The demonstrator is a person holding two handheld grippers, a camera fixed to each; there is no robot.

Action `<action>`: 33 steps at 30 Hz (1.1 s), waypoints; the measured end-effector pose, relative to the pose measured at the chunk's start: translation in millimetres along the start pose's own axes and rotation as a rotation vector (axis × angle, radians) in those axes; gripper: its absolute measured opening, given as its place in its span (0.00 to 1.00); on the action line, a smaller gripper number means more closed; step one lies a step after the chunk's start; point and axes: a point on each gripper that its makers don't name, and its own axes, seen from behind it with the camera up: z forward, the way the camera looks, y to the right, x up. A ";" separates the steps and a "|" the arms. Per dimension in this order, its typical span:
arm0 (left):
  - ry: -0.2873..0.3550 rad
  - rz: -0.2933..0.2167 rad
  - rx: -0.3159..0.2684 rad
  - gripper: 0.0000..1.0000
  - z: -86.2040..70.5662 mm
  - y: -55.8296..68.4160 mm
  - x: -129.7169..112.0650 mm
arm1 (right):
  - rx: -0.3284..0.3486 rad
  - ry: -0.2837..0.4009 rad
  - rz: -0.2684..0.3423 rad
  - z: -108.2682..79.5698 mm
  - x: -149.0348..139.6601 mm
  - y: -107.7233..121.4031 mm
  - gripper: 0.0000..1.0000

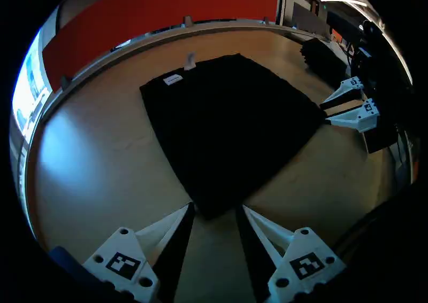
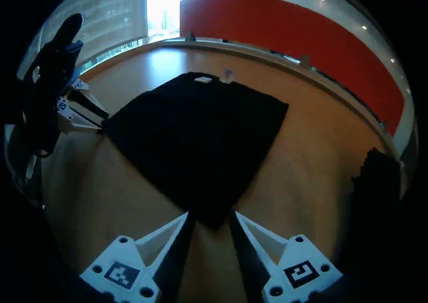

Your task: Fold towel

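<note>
The towel (image 1: 230, 126) lies flat on the table (image 1: 96, 158). The left gripper (image 1: 214, 217) and right gripper (image 2: 211, 223), both with fingers apart, each straddle a neighbouring towel corner. Each corner points straight between the fingertips, unclamped, and both grippers are equally near.

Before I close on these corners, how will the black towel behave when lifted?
The towel lies flat and thin on the table, so it probably droops limply between the left tongs and right tongs. Likely light; the smooth wood may let it slide.
</note>
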 end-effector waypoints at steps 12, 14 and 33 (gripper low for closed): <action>-0.025 -0.019 0.009 0.28 -1.2 -3.5 -0.2 | 0.007 -0.004 0.016 -0.3 -0.9 1.2 0.23; -0.027 -0.022 0.014 0.19 -1.7 -4.9 -0.1 | 0.005 -0.005 0.017 -0.4 -0.9 1.2 0.21; -0.009 -0.069 0.004 0.13 -17.7 6.9 13.2 | -0.010 0.018 0.036 -20.6 14.3 4.2 0.14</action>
